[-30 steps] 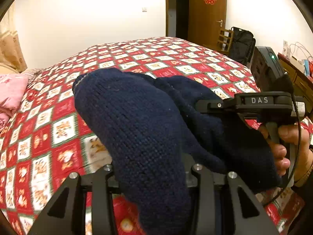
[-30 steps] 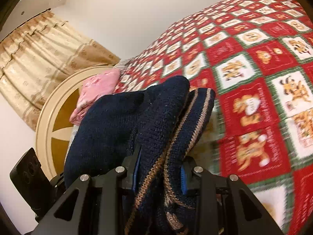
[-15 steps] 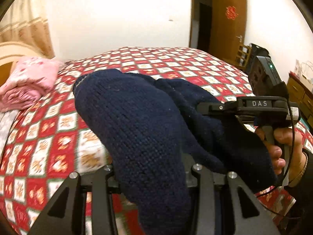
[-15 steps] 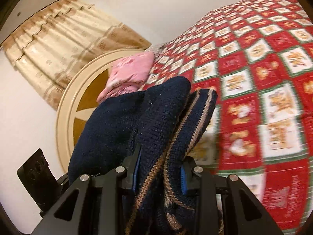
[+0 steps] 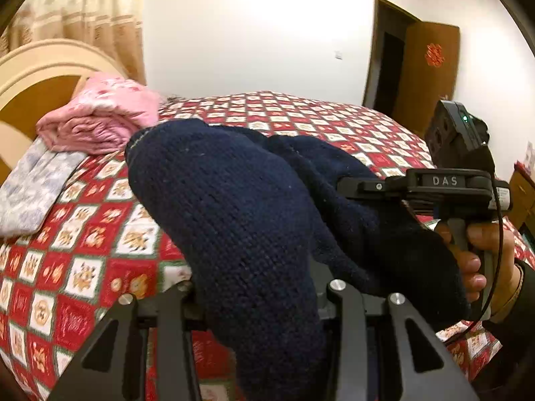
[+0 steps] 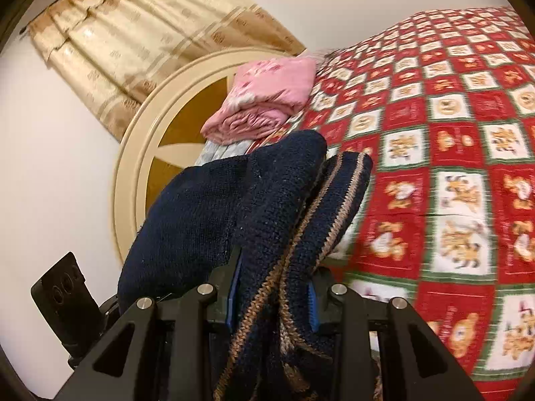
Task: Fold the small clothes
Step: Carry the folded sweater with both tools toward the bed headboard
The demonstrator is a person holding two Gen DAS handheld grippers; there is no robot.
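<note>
We have swung toward the headboard; both grippers, left and right, stay pinching the sweater above the bed, so laying it down comes next.

There was one navy knit garment, gripped by two grippers: the left and the right. One hand showed. One bed carried one pink folded bundle and one pale grey cloth. There was also one headboard, one curtain and one door.
</note>
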